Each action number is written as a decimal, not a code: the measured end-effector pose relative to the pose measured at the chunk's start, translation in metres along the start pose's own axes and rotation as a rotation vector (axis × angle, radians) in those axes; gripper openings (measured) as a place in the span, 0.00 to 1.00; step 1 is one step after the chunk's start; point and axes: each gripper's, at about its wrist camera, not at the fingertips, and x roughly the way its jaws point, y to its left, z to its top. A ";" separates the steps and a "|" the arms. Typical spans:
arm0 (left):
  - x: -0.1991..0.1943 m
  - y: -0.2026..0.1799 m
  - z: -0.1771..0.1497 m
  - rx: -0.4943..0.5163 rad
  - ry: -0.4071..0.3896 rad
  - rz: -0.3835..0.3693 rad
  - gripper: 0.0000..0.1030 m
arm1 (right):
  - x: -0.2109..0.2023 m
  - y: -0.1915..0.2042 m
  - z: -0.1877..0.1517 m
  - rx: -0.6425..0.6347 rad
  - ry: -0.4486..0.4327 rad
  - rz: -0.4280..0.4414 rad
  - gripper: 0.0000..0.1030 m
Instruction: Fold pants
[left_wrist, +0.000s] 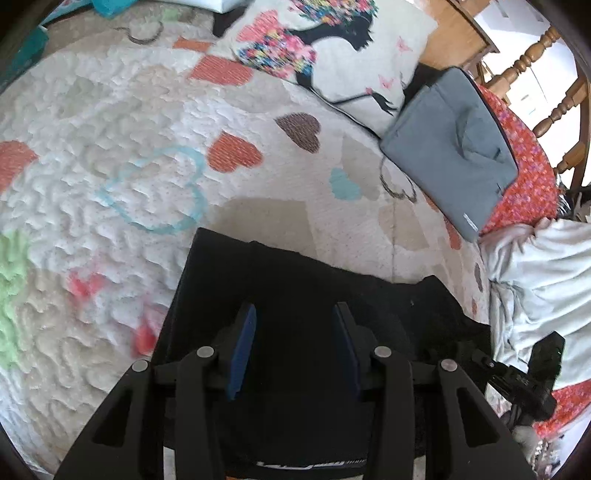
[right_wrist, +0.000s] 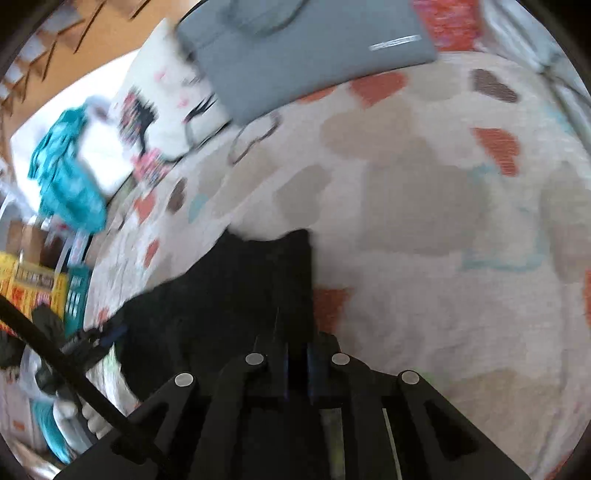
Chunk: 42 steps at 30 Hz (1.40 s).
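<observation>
Black pants lie on the heart-print bed cover, directly under the left hand-held gripper, which is spread wide, gripping nothing. Right hand-held gripper is clenched on pants fabric running toward 11 o'clock.

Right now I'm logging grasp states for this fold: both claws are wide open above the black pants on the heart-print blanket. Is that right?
Not quite. Only the left claw is open above the black pants on the heart-print blanket. The right wrist view shows the right claw nearly closed, dark fabric between its pads, apparently pinching the pants.
</observation>
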 end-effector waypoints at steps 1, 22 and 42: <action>0.002 -0.003 -0.002 0.006 0.008 -0.007 0.40 | 0.000 -0.003 0.001 -0.006 -0.004 -0.031 0.07; -0.046 0.072 -0.017 -0.166 -0.061 0.009 0.46 | -0.022 0.030 0.011 -0.056 -0.140 -0.100 0.53; -0.026 0.067 -0.058 -0.188 0.020 -0.104 0.48 | 0.230 0.321 -0.029 -0.541 0.637 -0.196 0.82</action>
